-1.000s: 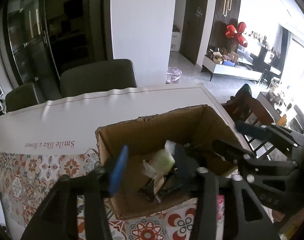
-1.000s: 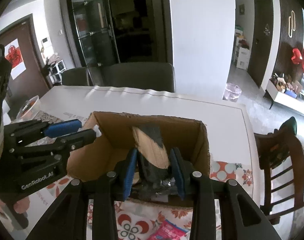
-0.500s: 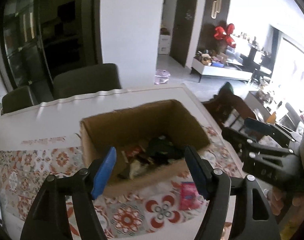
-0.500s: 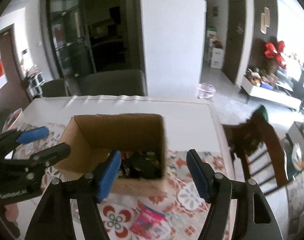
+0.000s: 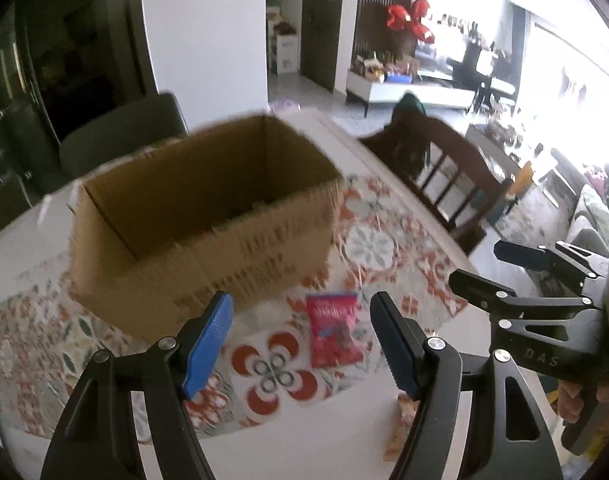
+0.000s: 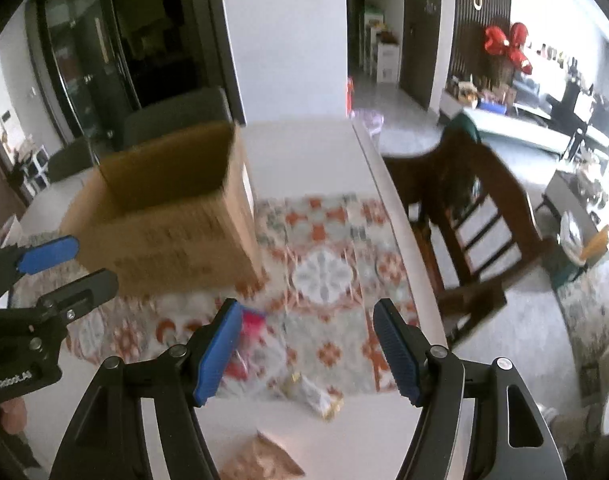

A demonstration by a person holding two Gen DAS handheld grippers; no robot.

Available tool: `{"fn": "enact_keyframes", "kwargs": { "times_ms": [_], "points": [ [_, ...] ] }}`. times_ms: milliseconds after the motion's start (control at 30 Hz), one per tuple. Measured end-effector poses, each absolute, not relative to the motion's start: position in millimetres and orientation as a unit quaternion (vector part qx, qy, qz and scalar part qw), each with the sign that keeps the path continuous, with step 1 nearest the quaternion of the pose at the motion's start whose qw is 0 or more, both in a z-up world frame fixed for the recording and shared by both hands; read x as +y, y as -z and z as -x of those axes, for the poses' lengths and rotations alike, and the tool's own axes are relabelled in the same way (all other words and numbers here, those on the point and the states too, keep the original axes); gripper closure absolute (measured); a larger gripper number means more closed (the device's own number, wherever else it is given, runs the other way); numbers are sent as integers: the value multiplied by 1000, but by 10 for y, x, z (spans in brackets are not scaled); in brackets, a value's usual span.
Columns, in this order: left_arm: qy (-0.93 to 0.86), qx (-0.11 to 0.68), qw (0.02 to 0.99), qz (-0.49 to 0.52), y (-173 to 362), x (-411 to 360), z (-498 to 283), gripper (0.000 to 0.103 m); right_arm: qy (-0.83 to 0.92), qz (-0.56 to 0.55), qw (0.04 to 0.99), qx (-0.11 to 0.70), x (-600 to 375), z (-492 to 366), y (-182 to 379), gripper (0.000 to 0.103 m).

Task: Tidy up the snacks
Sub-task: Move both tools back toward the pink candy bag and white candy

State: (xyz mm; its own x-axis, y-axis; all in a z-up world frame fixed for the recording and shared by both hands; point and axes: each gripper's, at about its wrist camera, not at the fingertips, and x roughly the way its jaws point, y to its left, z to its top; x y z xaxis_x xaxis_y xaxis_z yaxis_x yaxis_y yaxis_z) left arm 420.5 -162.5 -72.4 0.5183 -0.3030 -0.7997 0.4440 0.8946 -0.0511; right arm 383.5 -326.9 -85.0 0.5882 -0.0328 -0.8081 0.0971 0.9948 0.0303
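Observation:
A brown cardboard box stands open on the patterned table mat. In front of it lies a pink snack packet. My left gripper is open and empty, hovering on the near side of the box with the pink packet between and beyond its fingers. My right gripper is open and empty too, further right over the mat. A small pale snack packet and a tan one lie near the table's front edge below the right gripper.
A dark wooden chair stands off the table's right edge. Grey chairs are behind the box. The right gripper shows at the right in the left wrist view, the left gripper at the left in the right wrist view.
Both grippers let go of snacks inside the box, opened, and pulled back toward the near side of the table. The box now sits farther away and the pink packet has come into view.

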Motion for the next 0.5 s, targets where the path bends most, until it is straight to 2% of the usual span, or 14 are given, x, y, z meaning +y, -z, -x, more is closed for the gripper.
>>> {"fn": "enact_keyframes", "kwargs": {
  "times_ms": [500],
  "points": [
    [237,537,805,-89,1552,-1838,-4289,33,-35,14,815,579,-3174,-3804,1703,36]
  ]
}}
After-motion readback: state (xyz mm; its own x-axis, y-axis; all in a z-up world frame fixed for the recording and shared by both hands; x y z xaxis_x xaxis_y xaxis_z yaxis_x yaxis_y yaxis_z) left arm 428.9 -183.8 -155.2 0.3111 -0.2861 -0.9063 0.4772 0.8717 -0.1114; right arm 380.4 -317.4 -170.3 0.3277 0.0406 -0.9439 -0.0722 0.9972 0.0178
